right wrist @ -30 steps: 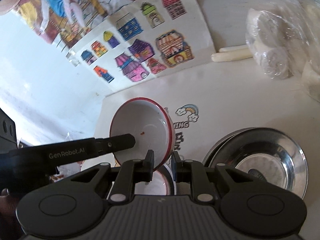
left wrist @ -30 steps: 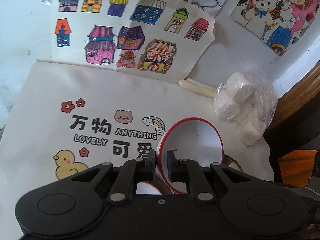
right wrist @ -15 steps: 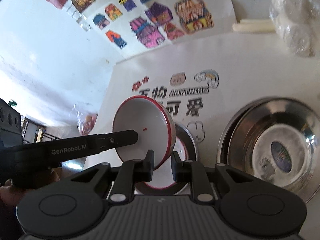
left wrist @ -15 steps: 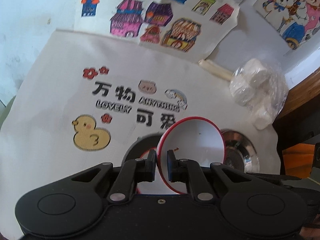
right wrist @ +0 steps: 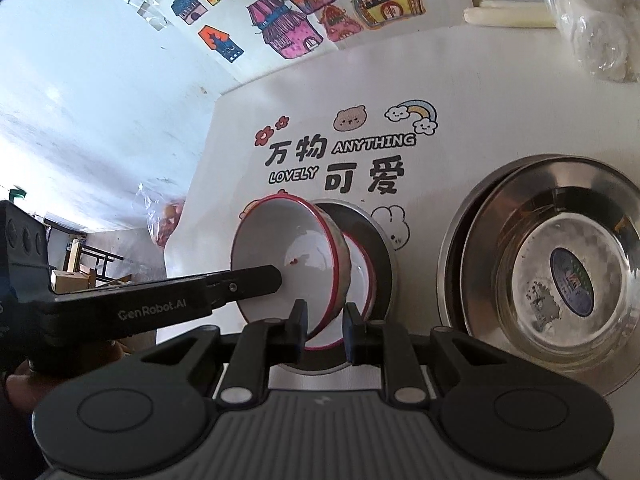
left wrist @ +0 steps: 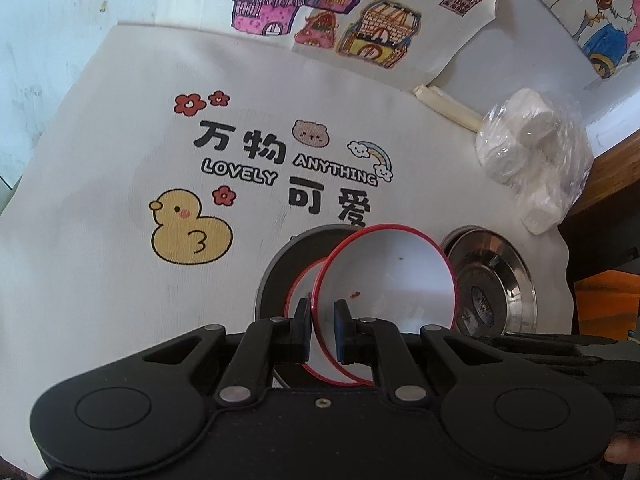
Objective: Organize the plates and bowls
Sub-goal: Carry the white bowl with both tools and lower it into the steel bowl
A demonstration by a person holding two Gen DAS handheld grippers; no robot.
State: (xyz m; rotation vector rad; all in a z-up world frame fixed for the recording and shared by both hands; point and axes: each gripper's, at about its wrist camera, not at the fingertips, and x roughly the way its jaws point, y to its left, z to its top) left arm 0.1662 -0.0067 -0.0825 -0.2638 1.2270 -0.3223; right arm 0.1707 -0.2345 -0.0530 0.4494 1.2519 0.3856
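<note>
A white bowl with a red rim point(left wrist: 388, 276) point(right wrist: 288, 264) hangs tilted in the air. My left gripper point(left wrist: 322, 330) is shut on its rim. My right gripper point(right wrist: 325, 330) is shut on the rim at the near side. The left gripper's finger point(right wrist: 244, 280) reaches across the bowl's mouth in the right wrist view. Below the bowl a second red-rimmed white bowl point(right wrist: 362, 276) sits in a dark round plate point(left wrist: 280, 264) point(right wrist: 384, 248). To the right stands a stack of steel plates and bowls point(right wrist: 552, 268) point(left wrist: 492, 284).
All rests on a white cloth with a yellow duck print point(left wrist: 188, 228) and lettering. A plastic bag of white lumps point(left wrist: 528, 156) and a white stick point(left wrist: 448, 106) lie at the back right. House drawings point(left wrist: 340, 20) lie beyond the cloth. The table edge is at the right.
Both grippers have carried the tilted bowl lower and closer to the bowl in the dark plate. The steel stack has come further into view.
</note>
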